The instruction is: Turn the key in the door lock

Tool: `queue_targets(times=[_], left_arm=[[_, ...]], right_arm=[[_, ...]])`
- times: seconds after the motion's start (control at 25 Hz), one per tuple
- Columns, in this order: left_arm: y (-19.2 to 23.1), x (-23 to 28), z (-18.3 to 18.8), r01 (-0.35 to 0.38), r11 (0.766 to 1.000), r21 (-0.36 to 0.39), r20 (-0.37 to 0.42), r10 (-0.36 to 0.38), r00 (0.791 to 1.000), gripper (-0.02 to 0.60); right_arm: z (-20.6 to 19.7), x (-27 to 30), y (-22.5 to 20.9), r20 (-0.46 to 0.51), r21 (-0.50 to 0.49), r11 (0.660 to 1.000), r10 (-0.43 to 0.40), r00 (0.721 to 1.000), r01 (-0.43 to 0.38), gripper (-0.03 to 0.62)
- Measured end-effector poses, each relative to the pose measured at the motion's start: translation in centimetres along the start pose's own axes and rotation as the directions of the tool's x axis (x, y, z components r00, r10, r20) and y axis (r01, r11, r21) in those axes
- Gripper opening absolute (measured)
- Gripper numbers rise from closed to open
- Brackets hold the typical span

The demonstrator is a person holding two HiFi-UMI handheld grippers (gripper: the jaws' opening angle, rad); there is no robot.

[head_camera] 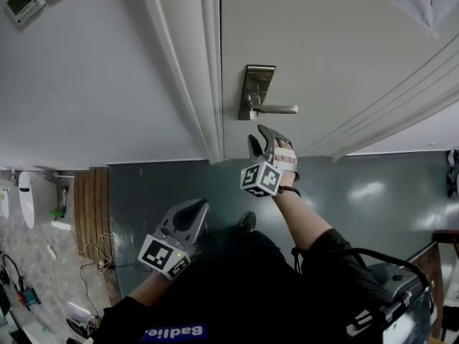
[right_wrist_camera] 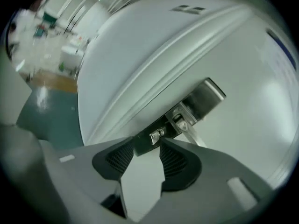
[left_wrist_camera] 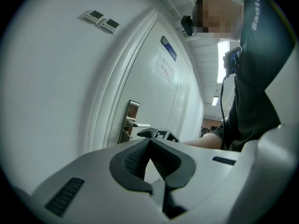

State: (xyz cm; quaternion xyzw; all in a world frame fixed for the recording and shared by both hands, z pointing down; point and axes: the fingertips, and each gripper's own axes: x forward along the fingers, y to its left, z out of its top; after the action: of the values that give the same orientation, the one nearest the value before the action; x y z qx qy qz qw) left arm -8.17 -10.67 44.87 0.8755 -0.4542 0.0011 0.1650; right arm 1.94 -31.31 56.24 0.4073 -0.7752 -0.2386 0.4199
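Observation:
The white door (head_camera: 330, 56) carries a metal lock plate (head_camera: 257, 92) with a lever handle (head_camera: 278, 110). In the right gripper view a small silver key (right_wrist_camera: 156, 135) sticks out of the lower part of the lock plate (right_wrist_camera: 202, 101), under the lever (right_wrist_camera: 190, 135). My right gripper (right_wrist_camera: 147, 146) is open, its fingertips just short of the key on either side and not touching it. In the head view the right gripper (head_camera: 258, 136) sits right below the handle. My left gripper (head_camera: 190, 217) hangs back, lower left, away from the door. Its jaws (left_wrist_camera: 149, 143) are shut on nothing.
The moulded door frame (head_camera: 193, 63) runs left of the lock. Two wall control panels (head_camera: 25, 2) sit on the wall to the left. Cables and small items (head_camera: 43, 221) lie on the floor at far left. A paper notice (left_wrist_camera: 164, 66) hangs on the door.

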Motion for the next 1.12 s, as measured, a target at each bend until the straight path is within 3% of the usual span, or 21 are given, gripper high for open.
queue_targets(times=[0.12,0.24,0.4,0.64,0.72,0.88,1.0,1.12], left_arm=[[-0.8,-0.2,-0.2,-0.031,1.0,-0.005,0.009,0.031,0.999,-0.006],[-2.2,-1.4,-0.3,-0.012,1.0,0.013,0.013,0.012,1.0,-0.006],[-4.0,-4.2,0.0,0.05,0.998,0.04,0.033,-0.051,0.998,-0.006],[-7.9,-9.8,-1.5,0.201,0.978,0.056,0.059,-0.205,0.977,-0.006],[-9.4,-12.0,-2.3,0.243,0.968,0.055,0.064,-0.247,0.967,-0.006],[-12.1,-15.3,-3.6,0.306,0.951,0.038,0.043,-0.307,0.951,-0.006],[-14.0,-16.1,-3.9,0.341,0.938,0.066,0.025,-0.343,0.939,-0.006],[-15.9,-16.1,-3.9,0.348,0.933,0.094,0.014,-0.351,0.936,-0.006]], right_arm=[[0.9,-4.7,0.8,0.136,0.27,0.955,0.088,0.987,-0.123,0.126],[1.6,-10.2,3.1,0.207,0.396,0.893,0.139,0.968,-0.213,0.095],[3.0,-17.1,6.9,0.263,0.55,0.784,0.165,0.951,-0.288,0.046],[5.8,-26.1,12.1,0.294,0.717,0.639,0.087,0.952,-0.28,0.003],[6.3,-28.8,13.9,0.287,0.749,0.604,0.076,0.955,-0.273,0.003],[7.2,-33.8,15.4,0.292,0.786,0.555,0.054,0.955,-0.272,0.002],[8.2,-36.8,14.8,0.35,0.774,0.557,0.019,0.936,-0.301,0.002],[8.9,-38.7,14.2,0.412,0.74,0.581,0.004,0.911,-0.338,0.002]])
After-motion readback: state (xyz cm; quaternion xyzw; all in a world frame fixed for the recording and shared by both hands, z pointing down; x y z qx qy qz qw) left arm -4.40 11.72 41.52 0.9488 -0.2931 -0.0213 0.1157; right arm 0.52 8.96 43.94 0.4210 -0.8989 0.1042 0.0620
